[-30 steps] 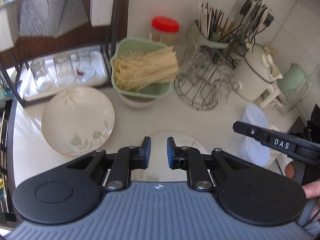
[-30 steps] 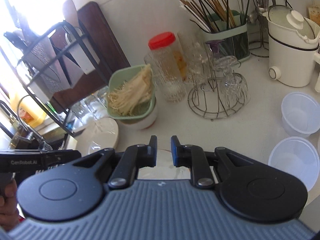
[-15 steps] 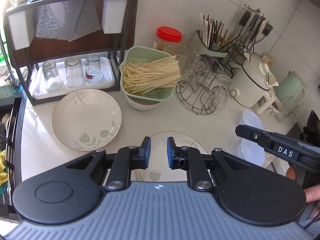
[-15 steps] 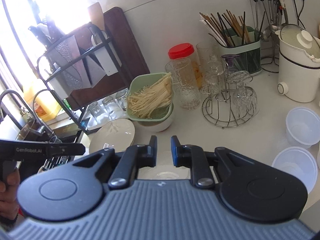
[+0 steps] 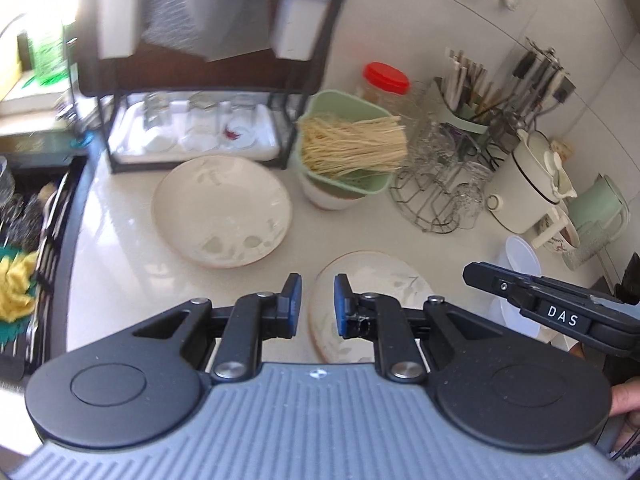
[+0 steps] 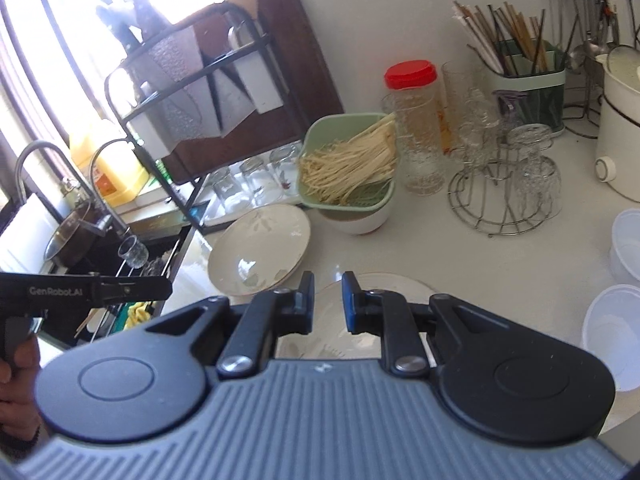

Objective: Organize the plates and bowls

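Observation:
A large cream plate point(image 5: 222, 212) with a leaf pattern lies on the white counter in front of the black rack; it also shows in the right wrist view point(image 6: 260, 248). A smaller matching plate point(image 5: 384, 280) lies just beyond my left gripper point(image 5: 317, 284), which is shut and holds nothing. My right gripper point(image 6: 328, 280) hovers over the same small plate point(image 6: 396, 284), also shut and empty. A white bowl point(image 6: 360, 222) carries a green colander point(image 6: 344, 136) of noodles. Two clear plastic bowls point(image 6: 612, 328) sit at the right.
The black dish rack point(image 5: 296, 92) with upturned glasses stands at the back left, the sink point(image 6: 80, 236) beyond it. A wire glass stand point(image 6: 500, 200), a red-lidded jar point(image 6: 412, 120), a utensil holder point(image 6: 528, 92) and a white pot point(image 5: 528, 184) crowd the back right.
Both grippers have drawn back from the counter and rolled a little, so more of the rack and wall shows. The plates and bowls lie where they were.

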`<state>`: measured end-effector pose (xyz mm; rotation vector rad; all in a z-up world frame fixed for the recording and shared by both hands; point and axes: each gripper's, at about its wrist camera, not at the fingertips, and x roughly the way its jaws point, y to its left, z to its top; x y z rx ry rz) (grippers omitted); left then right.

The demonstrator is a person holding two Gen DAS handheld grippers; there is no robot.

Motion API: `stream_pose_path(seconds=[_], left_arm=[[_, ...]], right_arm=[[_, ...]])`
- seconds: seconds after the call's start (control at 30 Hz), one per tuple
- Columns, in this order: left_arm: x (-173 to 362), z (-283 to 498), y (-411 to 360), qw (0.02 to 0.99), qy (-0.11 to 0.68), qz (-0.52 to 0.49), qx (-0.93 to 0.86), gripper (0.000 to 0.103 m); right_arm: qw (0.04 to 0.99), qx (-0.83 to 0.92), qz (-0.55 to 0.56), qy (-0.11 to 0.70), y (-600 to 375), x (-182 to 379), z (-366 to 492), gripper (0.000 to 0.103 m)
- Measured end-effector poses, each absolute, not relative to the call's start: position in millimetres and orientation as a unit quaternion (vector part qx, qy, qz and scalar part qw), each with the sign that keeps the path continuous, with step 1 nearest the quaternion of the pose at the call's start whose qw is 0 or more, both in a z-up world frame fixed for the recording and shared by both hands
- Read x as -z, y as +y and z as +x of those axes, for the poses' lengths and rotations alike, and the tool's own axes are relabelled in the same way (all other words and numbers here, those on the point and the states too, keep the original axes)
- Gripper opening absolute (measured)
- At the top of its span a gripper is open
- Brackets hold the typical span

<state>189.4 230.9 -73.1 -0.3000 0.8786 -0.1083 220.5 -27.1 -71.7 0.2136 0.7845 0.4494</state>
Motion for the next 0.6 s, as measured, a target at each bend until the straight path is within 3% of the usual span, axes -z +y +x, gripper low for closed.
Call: stream_pose_path(seconds=[0.6], left_arm=[[97.4,113.5,332.1,0.886,0.430,-0.169,0.041,0.023]], right_arm=[[0.881,-0.219,0.092,0.409,78.2,86.3,164.0,0.019]])
